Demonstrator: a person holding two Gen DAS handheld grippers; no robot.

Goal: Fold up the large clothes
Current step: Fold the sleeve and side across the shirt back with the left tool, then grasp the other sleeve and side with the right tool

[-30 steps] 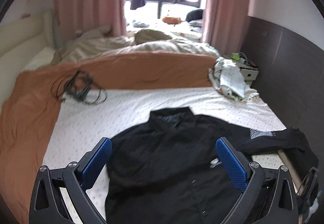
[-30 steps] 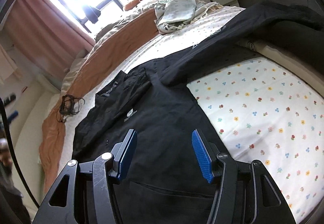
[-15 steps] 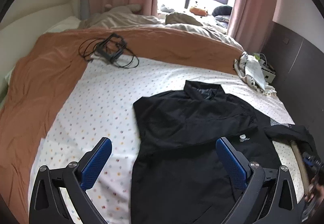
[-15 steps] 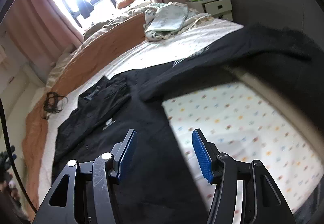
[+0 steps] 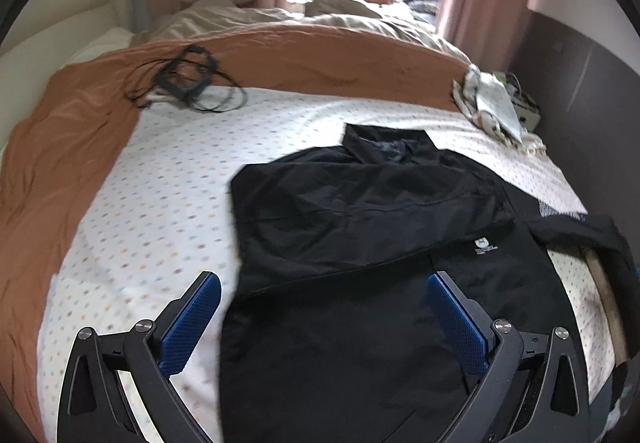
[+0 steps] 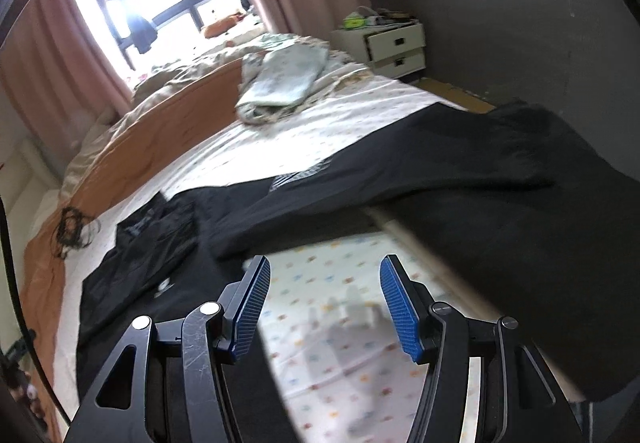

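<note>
A large black jacket [image 5: 372, 227] lies front up on the dotted white bedsheet [image 5: 160, 203], collar toward the far side, one sleeve folded across its chest. Its other sleeve [image 6: 460, 171] stretches to the right and hangs over the bed's edge. My left gripper [image 5: 324, 295] hovers open above the jacket's lower left part, with nothing between its blue pads. In the right wrist view my right gripper [image 6: 324, 283] stands open over bare sheet [image 6: 340, 303], just below the outstretched sleeve and right of the jacket's body [image 6: 160, 263]. It holds nothing.
An orange blanket [image 5: 80, 131] covers the left and far side of the bed, with a black cable bundle [image 5: 188, 79] on it. A crumpled pale cloth [image 6: 284, 79] lies at the far right corner. A white nightstand [image 6: 392, 47] stands by the dark wall.
The left gripper has sunk toward the jacket and shifted left. The right gripper has swung right, off the jacket's body, to the bare sheet under the outstretched sleeve. Both stayed open.
</note>
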